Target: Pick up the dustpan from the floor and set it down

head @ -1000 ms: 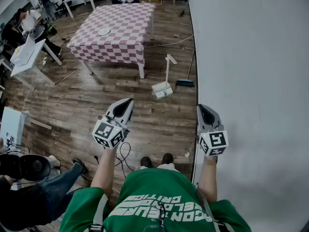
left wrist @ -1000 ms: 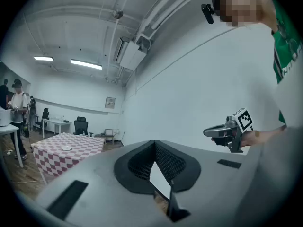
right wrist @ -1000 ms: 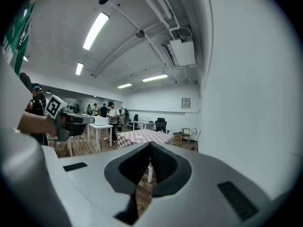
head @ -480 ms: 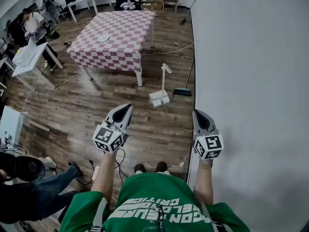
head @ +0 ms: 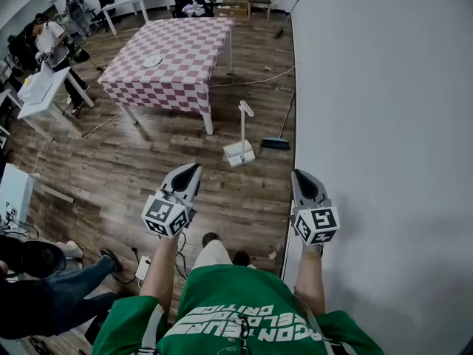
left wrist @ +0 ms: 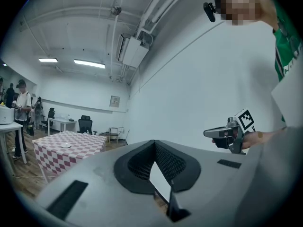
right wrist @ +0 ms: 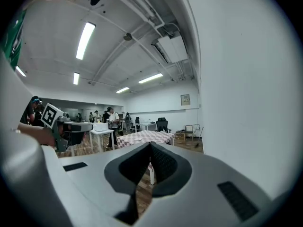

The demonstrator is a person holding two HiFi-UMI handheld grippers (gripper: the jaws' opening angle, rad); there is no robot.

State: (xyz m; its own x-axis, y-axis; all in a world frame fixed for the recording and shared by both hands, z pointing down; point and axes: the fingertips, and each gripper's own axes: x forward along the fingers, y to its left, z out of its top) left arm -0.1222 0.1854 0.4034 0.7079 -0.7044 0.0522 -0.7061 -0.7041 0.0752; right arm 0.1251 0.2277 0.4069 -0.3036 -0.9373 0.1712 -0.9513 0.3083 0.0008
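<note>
The white dustpan stands on the wooden floor with its long handle upright, ahead of both grippers and between their lines. My left gripper is held at waist height, shut and holding nothing, well short of the pan. My right gripper is level with it, close to the white wall, also shut and holding nothing. In the left gripper view the left gripper's jaws meet at the tip, and the right gripper shows at the side. The right gripper is likewise closed in its own view.
A broom leans against the white wall right of the dustpan. A table with a pink checked cloth stands beyond, with a cable on the floor beside it. People stand at white desks at the far left. Cables and a power strip lie near my feet.
The person has walked forward; both grippers have advanced together towards the dustpan, which now sits nearer in the head view. Both grippers stayed shut.
</note>
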